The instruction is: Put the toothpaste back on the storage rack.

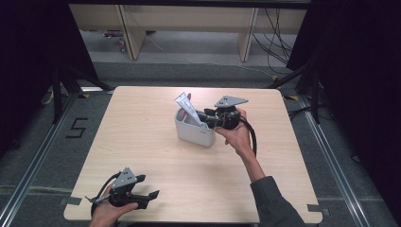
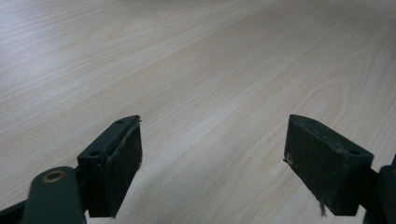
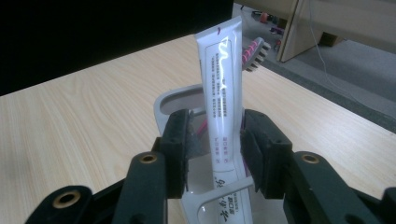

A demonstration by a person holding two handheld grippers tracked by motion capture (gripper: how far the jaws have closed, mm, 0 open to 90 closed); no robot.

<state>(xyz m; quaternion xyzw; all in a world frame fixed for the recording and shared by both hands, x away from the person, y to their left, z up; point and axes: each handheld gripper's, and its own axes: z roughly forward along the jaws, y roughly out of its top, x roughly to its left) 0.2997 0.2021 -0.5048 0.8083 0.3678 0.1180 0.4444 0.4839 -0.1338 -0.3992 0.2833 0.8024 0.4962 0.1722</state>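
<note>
Tube point(image 3: 223, 88): white toothpaste tube, upright with a slight lean, standing in the white holder point(image 1: 194, 132) near the middle of the bench point(image 1: 142, 156); its flat crimped end points up
Toothbrush point(image 3: 254, 53): pink and white head just behind the tube's top, in the same holder
Holder: white, open-topped, its front wall printed with dark characters in the right gripper view
Right tongs point(image 3: 215, 154): over the holder, jaws either side of the tube; a gap shows on the left side, the right pad lies close against the tube, so the grip looks loosened, not clamped
Left tongs point(image 2: 212, 158): low over bare bench at the near left corner, jaws wide apart, nothing between them
Hands: right hand point(image 1: 236, 130) beside the holder, left hand point(image 1: 111, 210) at the bench's near edge
</note>
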